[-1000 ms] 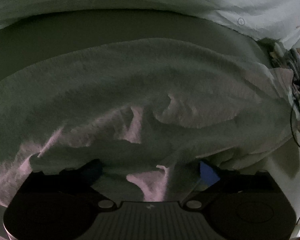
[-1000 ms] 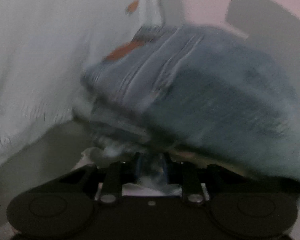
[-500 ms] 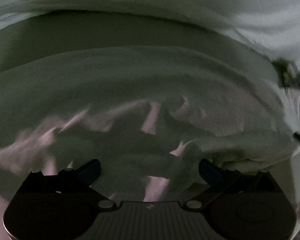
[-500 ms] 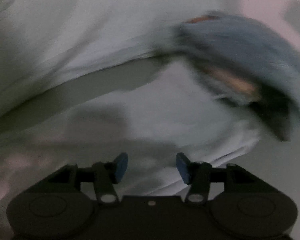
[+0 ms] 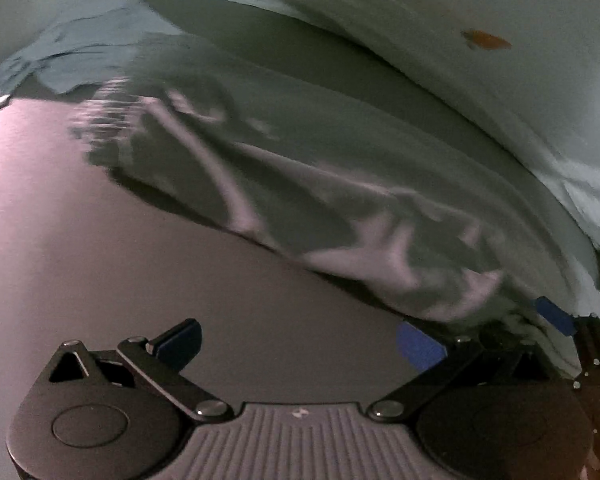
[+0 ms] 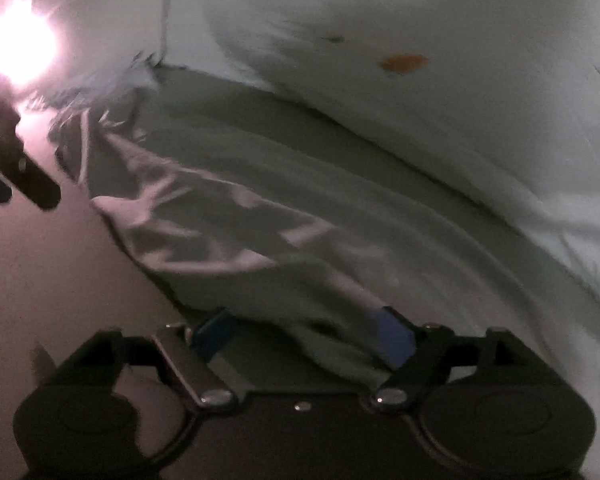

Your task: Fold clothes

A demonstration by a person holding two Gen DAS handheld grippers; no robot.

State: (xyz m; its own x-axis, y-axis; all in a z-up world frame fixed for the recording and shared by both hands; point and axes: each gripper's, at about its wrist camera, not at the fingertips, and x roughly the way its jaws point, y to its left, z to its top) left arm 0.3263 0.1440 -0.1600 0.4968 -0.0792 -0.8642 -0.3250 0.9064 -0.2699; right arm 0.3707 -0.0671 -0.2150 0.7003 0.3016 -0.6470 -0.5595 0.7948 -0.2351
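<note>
Left gripper (image 5: pixel 300 344): jaws spread wide, nothing between them, hovering over bare counter (image 5: pixel 120 260) just short of the garment's near hem. Grey-green garment (image 5: pixel 340 184) lies rumpled across the counter, its far side against pale bedding (image 5: pixel 520 52). Right gripper (image 6: pixel 304 336): jaws spread, straddling the garment's near corner, not yet pinching. Judgement: both should close on the hem at matching points and lift evenly to keep the fold square. Open room lies to the left; bedding crowds the far and right edges.
</note>
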